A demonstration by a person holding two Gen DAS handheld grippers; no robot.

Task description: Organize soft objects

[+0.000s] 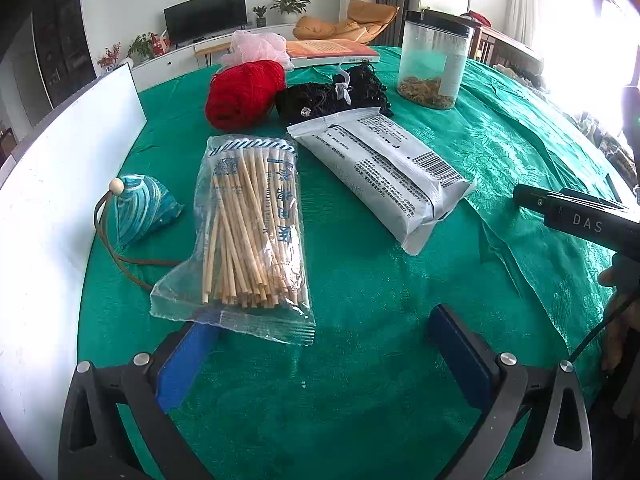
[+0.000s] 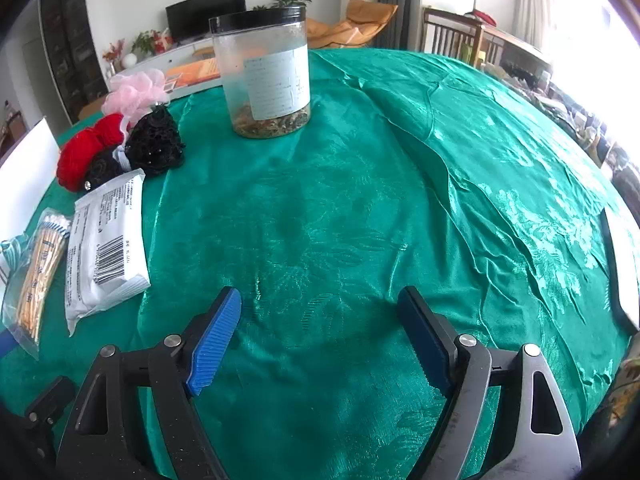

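Note:
In the left wrist view my left gripper [image 1: 324, 324] is open just above the green tablecloth. The near edge of a clear bag of cotton swabs [image 1: 252, 232] lies over its left fingertip. Beyond the bag are a red yarn ball [image 1: 244, 92], a black lace piece [image 1: 332, 96], a pink mesh sponge [image 1: 256, 46], a white soft packet [image 1: 384, 172] and a blue striped pouch [image 1: 140, 208]. My right gripper [image 2: 320, 300] is open over bare cloth with nothing between its fingers. The yarn [image 2: 86, 152], lace [image 2: 158, 146] and packet [image 2: 106, 240] lie far to its left.
A clear jar with a black lid [image 2: 266, 76] stands at the back of the table, with an orange book [image 1: 332, 50] behind the soft things. A white board [image 1: 60, 184] lines the left edge. A white tray [image 2: 624, 264] sits at the right edge.

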